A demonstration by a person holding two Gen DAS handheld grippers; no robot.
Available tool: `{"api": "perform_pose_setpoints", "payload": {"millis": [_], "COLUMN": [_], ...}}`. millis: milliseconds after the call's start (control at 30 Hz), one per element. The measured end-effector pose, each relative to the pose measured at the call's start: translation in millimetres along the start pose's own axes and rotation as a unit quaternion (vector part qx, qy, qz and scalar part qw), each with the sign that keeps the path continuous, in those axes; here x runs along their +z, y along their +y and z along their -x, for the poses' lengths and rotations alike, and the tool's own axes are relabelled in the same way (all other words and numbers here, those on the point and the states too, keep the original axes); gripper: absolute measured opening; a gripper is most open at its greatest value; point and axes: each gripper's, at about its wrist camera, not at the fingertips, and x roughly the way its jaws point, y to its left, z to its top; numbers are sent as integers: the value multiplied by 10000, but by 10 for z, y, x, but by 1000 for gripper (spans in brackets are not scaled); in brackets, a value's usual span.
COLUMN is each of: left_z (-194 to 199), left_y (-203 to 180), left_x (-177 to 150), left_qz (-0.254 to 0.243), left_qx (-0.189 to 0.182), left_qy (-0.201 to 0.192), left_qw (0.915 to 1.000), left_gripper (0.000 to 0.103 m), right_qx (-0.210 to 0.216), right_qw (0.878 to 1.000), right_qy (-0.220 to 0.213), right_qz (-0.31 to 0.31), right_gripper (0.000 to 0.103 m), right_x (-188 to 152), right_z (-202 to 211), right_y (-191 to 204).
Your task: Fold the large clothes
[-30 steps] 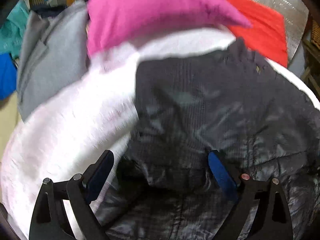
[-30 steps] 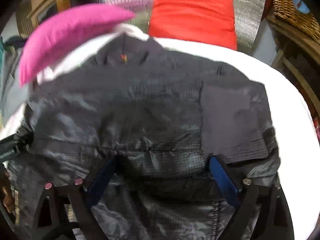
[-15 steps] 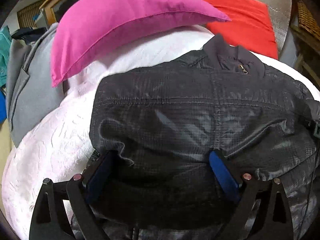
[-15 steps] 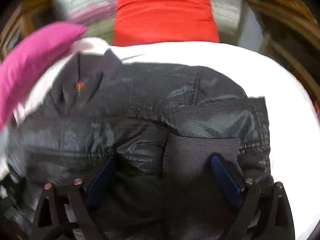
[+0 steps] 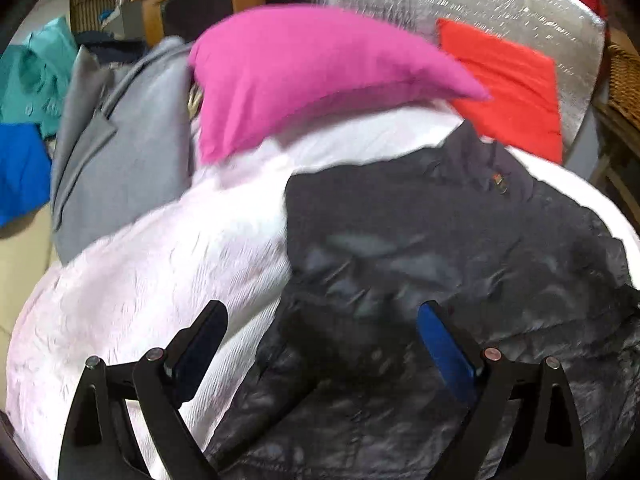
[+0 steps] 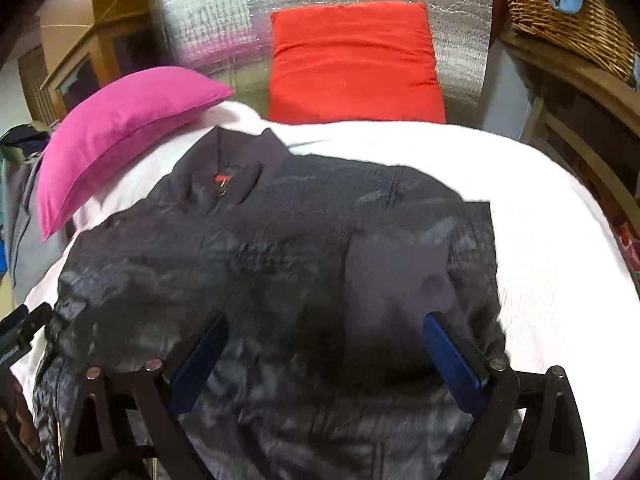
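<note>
left gripper (image 5: pixel 322 340): jaws spread wide, nothing pinched. left pad over the sheet (image 5: pixel 160 272), right pad over the jacket (image 5: pixel 440 248); straddling jacket's left edge. contact with cloth: cannot tell, blurred.

right gripper (image 6: pixel 324 350): jaws equally wide, gripping nothing, both pads above the jacket (image 6: pixel 280 248) near a folded-in sleeve panel (image 6: pixel 400 272).

jacket spread flat on the sheet, dark and shiny, collar (image 6: pixel 236 168) at the far end. long axis running straight away from both jaws, hem nearest, collar farthest. pink pillow (image 5: pixel 312 72) beyond jacket's far left corner, red pillow (image 6: pixel 354 64) past the collar, grey garment (image 5: pixel 120 140) further left of the jacket.

judgement: left gripper nearer the unfolded left edge, so probably next to pinch there and carry it across toward the sleeve panel. slick fabric, likely to slide.
</note>
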Motion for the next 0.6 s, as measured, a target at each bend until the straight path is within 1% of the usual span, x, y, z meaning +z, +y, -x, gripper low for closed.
{"api": "perform_pose_setpoints", "payload": {"millis": [33,100,133,167,233,300,367,433,500,600], "left_z": [-63,-220,-315,-323,-263,-155,-43,-7,-54,-241], "left_y": [5,-27,-10,15,44,66,96,99,52,-45], "left_x": [-27,-141,-198,-214,-192,-111,21,133,213,293], "left_qz": [-12,-149,-125,-40,49,38,103,175,151,28], "left_qx": [39,175,79,16,-43,33,-29,-98,-151,-81], "left_qy": [103,522,706,717,642,418,124,-30,-46,61], "left_qw": [9999,9984,9974,9974,9979,9991,9999,9998,9998,9999], "left_gripper": [97,97,97,97,97,97,97,97,97,97], "right_qx": [-53,-190,-222,-250,-204,-100,-44,-73,-102,-221], "right_qw": [9999,9986,9981,9982,9983,9994,9999,10000,9999,9991], "right_qy": [123,474,510,453,452,247,51,-51,6,144], "right_qz": [40,156,247,307,303,221,122,12,-97,-340], "right_gripper": [99,99,100,100,100,100,100,100,100,100], "right_x": [-42,-144,-166,-166,-110,-23,103,259,374,499], "right_z": [-68,-237,-281,-259,-195,-71,15,1,-101,-350], "right_y": [-2,-20,-26,-12,-9,-31,-61,-96,-144,-262]}}
